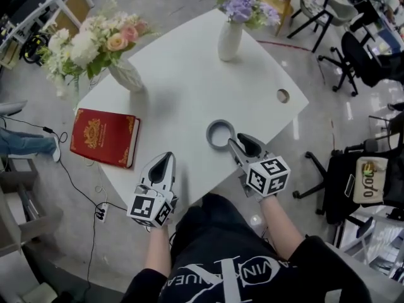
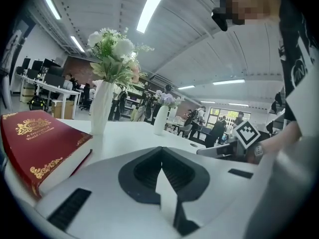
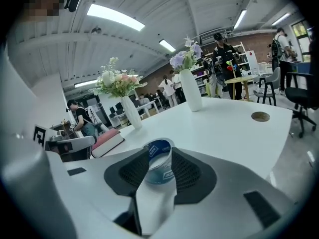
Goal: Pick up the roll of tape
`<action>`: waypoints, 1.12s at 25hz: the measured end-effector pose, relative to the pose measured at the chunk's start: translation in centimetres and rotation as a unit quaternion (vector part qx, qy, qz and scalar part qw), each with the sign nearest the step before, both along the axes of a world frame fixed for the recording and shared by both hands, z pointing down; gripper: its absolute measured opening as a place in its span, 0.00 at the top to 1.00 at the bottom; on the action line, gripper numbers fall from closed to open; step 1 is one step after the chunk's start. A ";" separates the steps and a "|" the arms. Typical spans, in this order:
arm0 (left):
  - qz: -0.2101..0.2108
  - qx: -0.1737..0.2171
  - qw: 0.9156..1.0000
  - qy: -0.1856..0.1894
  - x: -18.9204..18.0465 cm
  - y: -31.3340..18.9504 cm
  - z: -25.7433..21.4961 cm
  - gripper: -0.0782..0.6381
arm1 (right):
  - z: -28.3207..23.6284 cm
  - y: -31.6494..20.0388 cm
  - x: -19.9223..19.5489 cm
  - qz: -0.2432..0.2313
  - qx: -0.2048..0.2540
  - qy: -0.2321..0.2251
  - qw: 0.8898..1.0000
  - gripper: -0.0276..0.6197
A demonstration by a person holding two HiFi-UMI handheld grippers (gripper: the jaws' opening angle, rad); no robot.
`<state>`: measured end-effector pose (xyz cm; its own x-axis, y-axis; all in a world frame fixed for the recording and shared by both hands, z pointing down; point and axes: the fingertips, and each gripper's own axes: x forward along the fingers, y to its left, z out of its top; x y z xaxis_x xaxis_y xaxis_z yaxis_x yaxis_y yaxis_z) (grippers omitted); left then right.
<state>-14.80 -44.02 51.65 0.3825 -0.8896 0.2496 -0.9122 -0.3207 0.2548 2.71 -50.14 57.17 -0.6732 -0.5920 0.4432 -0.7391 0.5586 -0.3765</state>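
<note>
- Two grippers are in view, and only the right gripper (image 1: 235,141) is working: its jaws have the tape (image 3: 159,163) between them, pads against both sides of the roll as far as its own view shows
- Step in hand, as I judge it: the grasp is being made or has just been made, and the lift is not yet done
- Tape sits near the front edge of the table (image 1: 189,74), right of centre, lying flat with its hole facing up; from the head view it looks to rest on the top, though I cannot tell whether it is barely off
- Next move calls for a firm pinch and a straight rise; the roll is held only at the jaw tips, so a tilt or a loose squeeze could let it slip out
- Right forearm reaches in from the near edge, with the gripper angled forward and to the left, low over the surface and nose on the near-right rim of the roll
- Left gripper (image 1: 165,156) has its jaws together with nothing in them; it lies idle at the near edge, pointing away from the person, between the tape and the book (image 1: 104,137)
- Left hand holds it low, well apart from the roll
</note>
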 end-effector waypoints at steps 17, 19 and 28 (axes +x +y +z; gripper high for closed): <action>0.051 -0.009 0.999 0.000 0.8 -1.6 0.9 0.89 | 3.5 -3.4 -1.5 0.005 -0.079 0.105 0.991 0.77; 0.054 -0.010 0.998 0.002 0.9 -1.7 1.0 0.89 | 3.7 -3.7 -1.7 -0.001 -0.081 0.120 0.989 0.77; 0.060 -0.009 0.998 0.012 1.2 -1.9 1.1 0.89 | 4.3 -4.6 -2.0 -0.004 -0.070 0.153 0.986 0.80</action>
<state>-13.63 -45.89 52.73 0.4930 -0.8319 0.2548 -0.8606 -0.4231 0.2834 0.67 -54.75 61.45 -0.5001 -0.5061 0.7027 -0.8257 0.5234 -0.2107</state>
